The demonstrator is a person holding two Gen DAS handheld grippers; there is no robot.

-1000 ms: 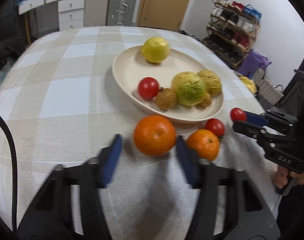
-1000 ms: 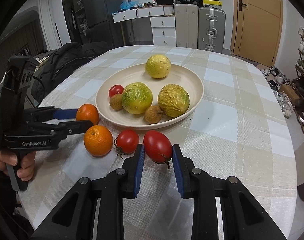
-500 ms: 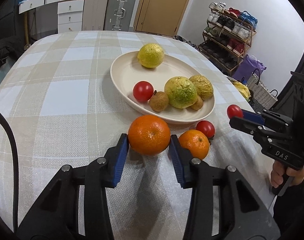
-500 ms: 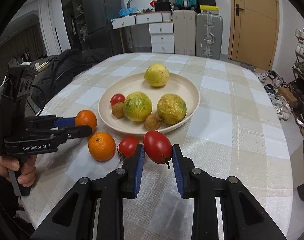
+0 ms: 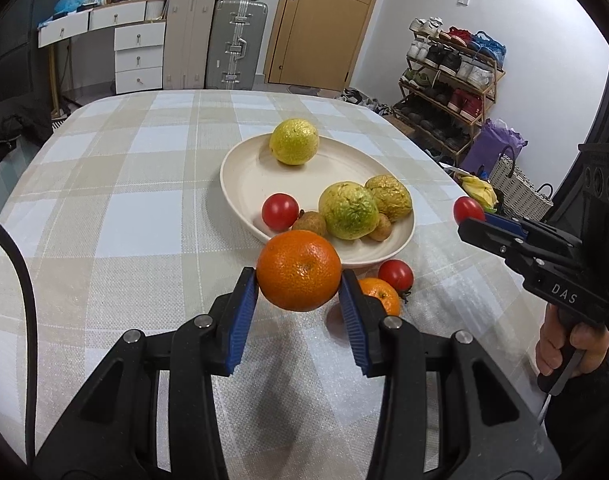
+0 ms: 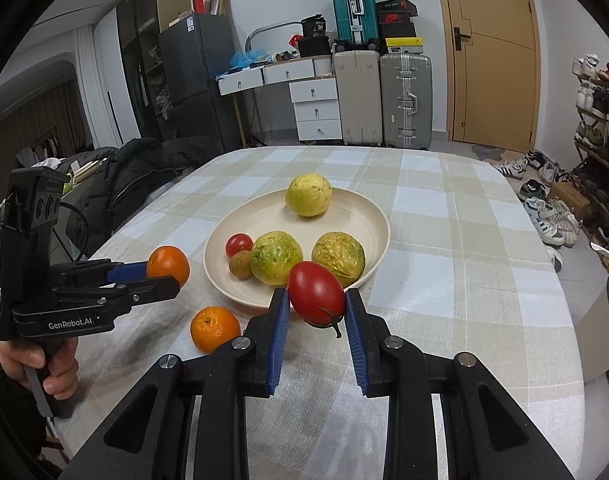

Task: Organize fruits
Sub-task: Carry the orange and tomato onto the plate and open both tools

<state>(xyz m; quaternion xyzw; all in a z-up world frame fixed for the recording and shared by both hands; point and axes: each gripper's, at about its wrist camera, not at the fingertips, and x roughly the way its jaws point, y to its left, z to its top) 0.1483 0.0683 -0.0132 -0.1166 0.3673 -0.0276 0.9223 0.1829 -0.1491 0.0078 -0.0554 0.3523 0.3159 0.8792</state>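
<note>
My left gripper (image 5: 299, 280) is shut on an orange (image 5: 299, 270) and holds it above the table, just in front of the cream plate (image 5: 240, 168). My right gripper (image 6: 315, 304) is shut on a red tomato (image 6: 315, 294) and holds it above the plate's near rim (image 6: 368, 272). The plate holds a yellow citrus (image 5: 294, 141), a green-yellow citrus (image 5: 348, 211), a wrinkled yellow fruit (image 5: 389, 198), a small tomato (image 5: 280, 212) and brown kiwis (image 5: 310, 223). A second orange (image 6: 215, 329) and a second tomato (image 5: 396, 275) lie on the tablecloth by the plate.
The table has a beige and white checked cloth (image 5: 124, 184). A dark jacket (image 6: 140, 172) lies off the table's left side. A shoe rack (image 5: 448, 80) stands at the right, suitcases (image 6: 384, 96) and drawers at the back wall.
My left gripper closed on the orange and lifted it off the table. My right gripper rose with the tomato and moved toward the plate.
</note>
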